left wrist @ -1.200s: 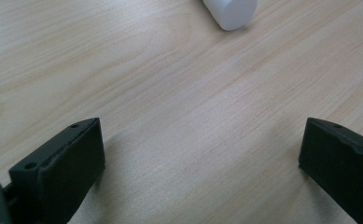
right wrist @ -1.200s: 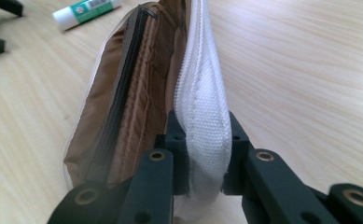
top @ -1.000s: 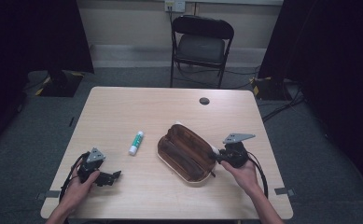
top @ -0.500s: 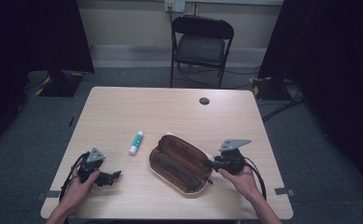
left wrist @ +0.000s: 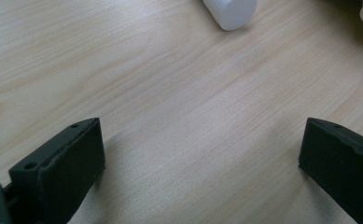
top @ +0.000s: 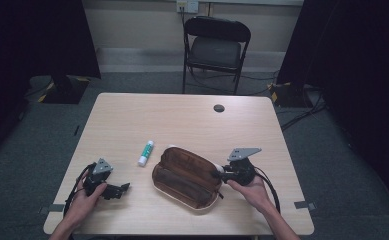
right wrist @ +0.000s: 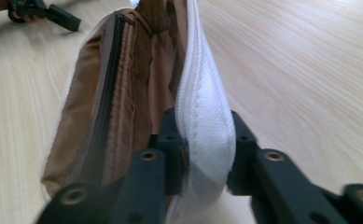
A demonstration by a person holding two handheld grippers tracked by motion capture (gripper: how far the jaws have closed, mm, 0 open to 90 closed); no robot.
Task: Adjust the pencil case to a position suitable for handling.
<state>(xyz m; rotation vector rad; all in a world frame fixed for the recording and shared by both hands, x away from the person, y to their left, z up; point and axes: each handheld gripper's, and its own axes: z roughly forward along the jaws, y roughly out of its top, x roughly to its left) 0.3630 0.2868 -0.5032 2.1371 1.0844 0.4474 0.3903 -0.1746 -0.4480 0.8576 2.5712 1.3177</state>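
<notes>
Left tool point(top: 116, 190) sits wide open and empty, well left of the brown pouch point(top: 184, 176) mid-surface. Right tool point(top: 220, 175) is pinching the pouch's white edge point(right wrist: 202, 126), jaws just easing apart. Looks like repositioning; next I'd guess let go, then fetch the glue stick point(top: 145, 153) just left of the pouch.

I am working at a pale wooden table point(top: 192, 120). A brown pouch point(top: 184, 176) is lying on it; a glue stick point(top: 145, 152) is lying just left of the pouch, and a dark round cap point(top: 219, 108) is sitting well beyond the pouch.
</notes>
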